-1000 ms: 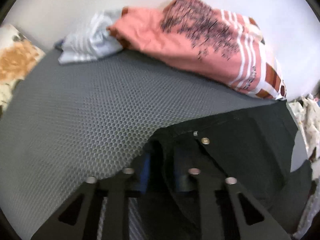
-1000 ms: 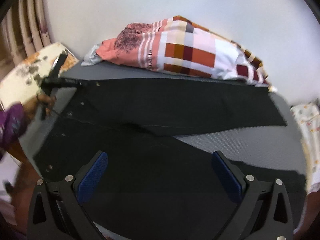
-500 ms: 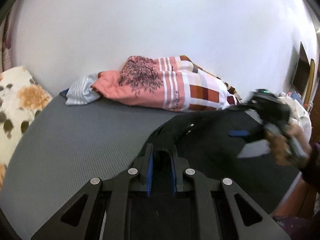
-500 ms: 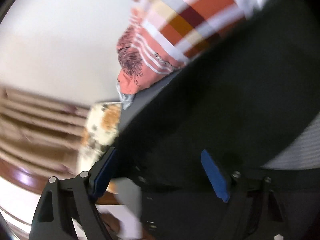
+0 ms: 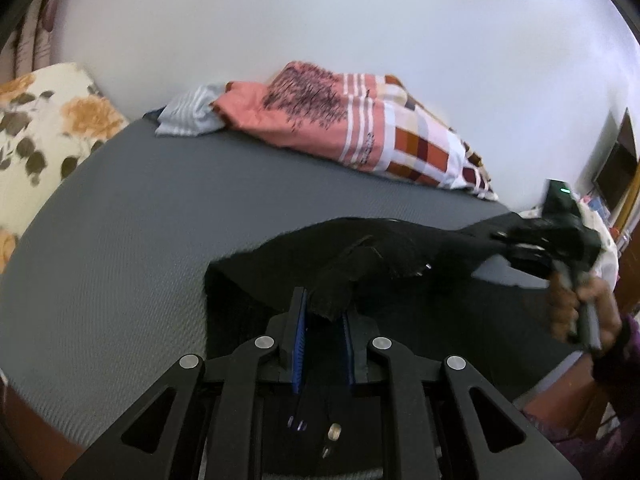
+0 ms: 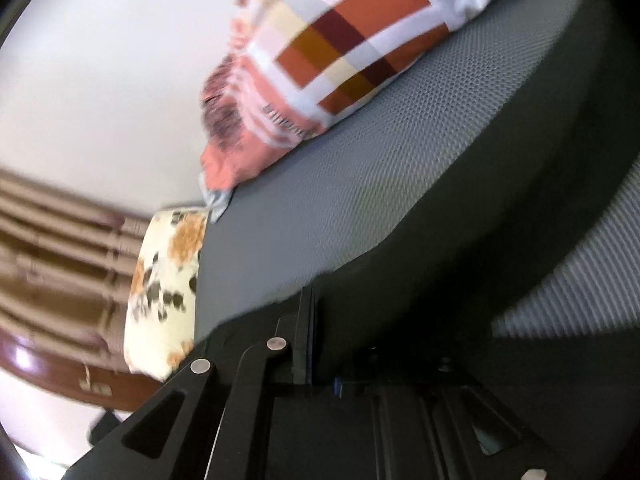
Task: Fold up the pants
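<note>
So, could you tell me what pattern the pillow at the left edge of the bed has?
Cream pillow with orange flowers and brown leaves, clearest in the left wrist view.

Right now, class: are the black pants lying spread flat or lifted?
Lifted and bunched: the black pants hang between the left gripper and right gripper above the mattress.

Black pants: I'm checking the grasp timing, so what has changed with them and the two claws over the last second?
The right claw, wide open above the flat-lying black pants a second ago, rolled, came down and has just closed on the cloth. The left claw kept its grip and drew its end of the pants up off the gray mattress, bunching them. The checked blanket and floral pillow stayed put.
</note>
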### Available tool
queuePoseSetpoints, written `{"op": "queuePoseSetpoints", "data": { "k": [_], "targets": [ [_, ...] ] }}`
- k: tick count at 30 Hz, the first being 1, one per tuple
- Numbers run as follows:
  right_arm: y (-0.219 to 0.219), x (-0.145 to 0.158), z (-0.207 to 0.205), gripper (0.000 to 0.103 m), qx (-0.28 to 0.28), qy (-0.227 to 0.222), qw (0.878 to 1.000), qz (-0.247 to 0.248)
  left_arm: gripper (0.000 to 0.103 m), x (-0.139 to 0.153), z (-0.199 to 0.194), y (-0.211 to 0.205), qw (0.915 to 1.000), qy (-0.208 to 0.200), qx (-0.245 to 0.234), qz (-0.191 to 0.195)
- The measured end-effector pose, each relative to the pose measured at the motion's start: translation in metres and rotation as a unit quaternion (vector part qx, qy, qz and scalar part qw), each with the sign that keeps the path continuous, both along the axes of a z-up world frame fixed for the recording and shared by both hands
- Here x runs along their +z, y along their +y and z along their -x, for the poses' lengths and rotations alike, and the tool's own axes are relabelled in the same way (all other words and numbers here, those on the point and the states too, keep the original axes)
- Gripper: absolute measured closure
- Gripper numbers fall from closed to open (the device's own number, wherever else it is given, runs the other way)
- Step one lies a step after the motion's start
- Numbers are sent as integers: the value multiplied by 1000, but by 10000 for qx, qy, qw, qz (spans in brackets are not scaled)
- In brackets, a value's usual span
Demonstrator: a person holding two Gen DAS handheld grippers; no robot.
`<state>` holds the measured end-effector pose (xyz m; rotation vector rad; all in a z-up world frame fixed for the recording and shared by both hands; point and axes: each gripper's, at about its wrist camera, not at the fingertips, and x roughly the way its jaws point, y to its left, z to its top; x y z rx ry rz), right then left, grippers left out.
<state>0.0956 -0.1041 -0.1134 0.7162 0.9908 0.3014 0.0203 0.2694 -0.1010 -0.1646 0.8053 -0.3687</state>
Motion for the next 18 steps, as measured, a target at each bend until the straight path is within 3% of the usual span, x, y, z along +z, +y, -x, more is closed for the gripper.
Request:
{"op": "queuePoseSetpoints", "data": {
  "k": [5,8,14,18],
  "targets": [
    [6,-10,67,95,176,-57,9995,270,86,-14,30,5,9994,245,-8,-242],
    [11,-28,97,95,253,127,9988,388,86,-26,44,9,9987,391,5,-339],
    [24,-69,120,95,430,627,9956,540,86,-50,64,16,9971,479,-8,-599],
    [28,-77,125,96,469,679,9946,629,85,-62,69,11,9953,364,-15,-900]
  ]
}}
